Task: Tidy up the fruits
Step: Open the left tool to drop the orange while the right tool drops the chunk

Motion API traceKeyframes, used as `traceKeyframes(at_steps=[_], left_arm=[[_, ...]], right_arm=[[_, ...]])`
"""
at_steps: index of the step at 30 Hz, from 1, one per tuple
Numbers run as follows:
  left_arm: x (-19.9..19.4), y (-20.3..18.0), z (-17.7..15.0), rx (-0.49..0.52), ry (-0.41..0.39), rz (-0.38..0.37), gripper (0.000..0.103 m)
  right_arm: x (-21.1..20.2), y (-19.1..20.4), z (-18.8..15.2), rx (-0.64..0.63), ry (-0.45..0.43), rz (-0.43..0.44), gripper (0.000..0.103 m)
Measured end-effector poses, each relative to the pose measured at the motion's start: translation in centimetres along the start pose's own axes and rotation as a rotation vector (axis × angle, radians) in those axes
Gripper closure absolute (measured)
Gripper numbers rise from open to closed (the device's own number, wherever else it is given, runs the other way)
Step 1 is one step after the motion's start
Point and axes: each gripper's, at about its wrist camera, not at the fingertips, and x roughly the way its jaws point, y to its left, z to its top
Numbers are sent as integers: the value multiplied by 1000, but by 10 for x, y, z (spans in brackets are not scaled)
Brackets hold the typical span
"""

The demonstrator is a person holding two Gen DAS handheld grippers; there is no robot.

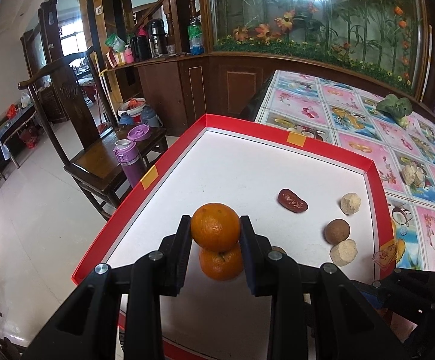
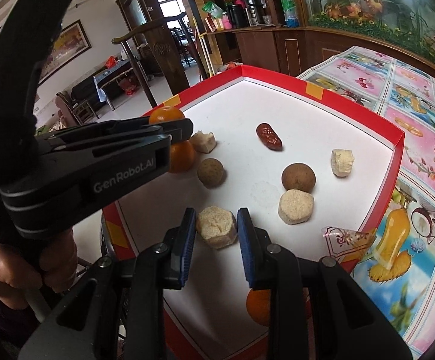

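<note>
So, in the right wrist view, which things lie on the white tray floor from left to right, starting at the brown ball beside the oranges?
Small round brown fruit → wrinkled dark red date → larger round brown fruit → pale cream ridged chunk near the red tray wall.

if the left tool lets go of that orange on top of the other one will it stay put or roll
Probably rolls: the held orange is round and rests on the lower orange, also curved, so contact is small. The left tool grips it without visible denting, so it seems firm. The white tray floor looks flat, so little would stop it.
</note>
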Motion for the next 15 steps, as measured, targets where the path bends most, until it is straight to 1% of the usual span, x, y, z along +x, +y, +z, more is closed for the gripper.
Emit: traceKeyframes(at_steps=[10,12,14,15], left_arm=[[2,-1,0,4,13,18,70],[3,-1,0,1,21,20,67],[4,-1,0,2,25,26,53],[4,-1,0,3,23,29,51]], right_arm=[[1,1,1,-3,10,-7,72],[1,1,0,-5,12,-8,72],[0,1,0,-9,13,-4,72],[-1,1,0,-8,12,0,71]])
